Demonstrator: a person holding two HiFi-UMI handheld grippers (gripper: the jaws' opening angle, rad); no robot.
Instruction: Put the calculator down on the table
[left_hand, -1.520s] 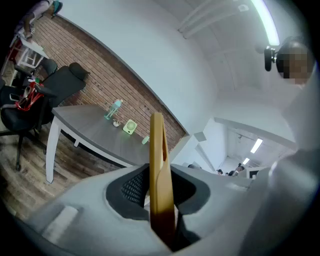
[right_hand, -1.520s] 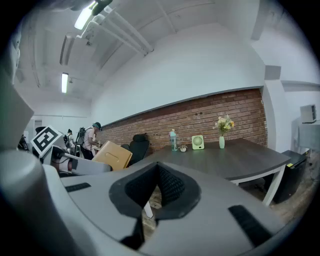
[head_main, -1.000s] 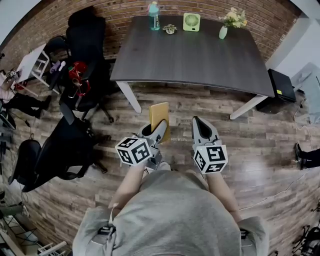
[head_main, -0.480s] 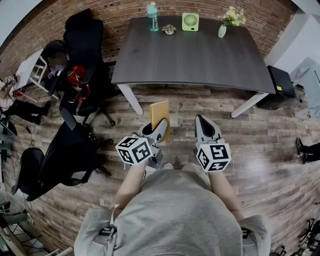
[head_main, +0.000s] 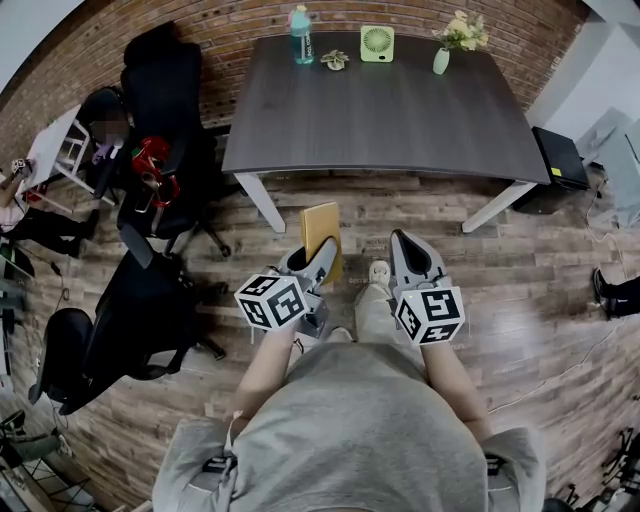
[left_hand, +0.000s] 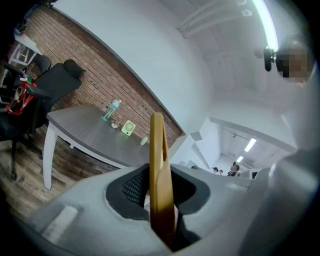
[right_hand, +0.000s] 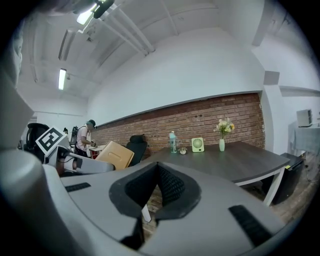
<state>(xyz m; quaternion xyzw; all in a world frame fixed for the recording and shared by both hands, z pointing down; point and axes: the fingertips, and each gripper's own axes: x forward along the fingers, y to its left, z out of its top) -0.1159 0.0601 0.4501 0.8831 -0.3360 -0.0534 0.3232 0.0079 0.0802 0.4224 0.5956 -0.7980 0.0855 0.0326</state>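
Observation:
The calculator (head_main: 320, 228) is a flat yellow slab standing on edge in my left gripper (head_main: 322, 256), whose jaws are shut on its lower part. In the left gripper view the calculator (left_hand: 157, 160) rises edge-on between the pads of the left gripper (left_hand: 160, 192). My right gripper (head_main: 406, 250) hangs beside it, shut with nothing in it; its pads meet in the right gripper view (right_hand: 157, 192), where the calculator (right_hand: 115, 155) shows at left. Both grippers are over the wooden floor, short of the dark table (head_main: 380, 110).
At the table's far edge stand a bottle (head_main: 300, 22), a small plant (head_main: 335, 60), a green fan (head_main: 376, 42) and a vase of flowers (head_main: 445, 50). Black office chairs (head_main: 165, 120) crowd the left. A black box (head_main: 560, 160) sits on the floor at right.
My leg and shoe have stepped into view between the two grippers. The left gripper and calculator have shifted slightly; the grip is unchanged.

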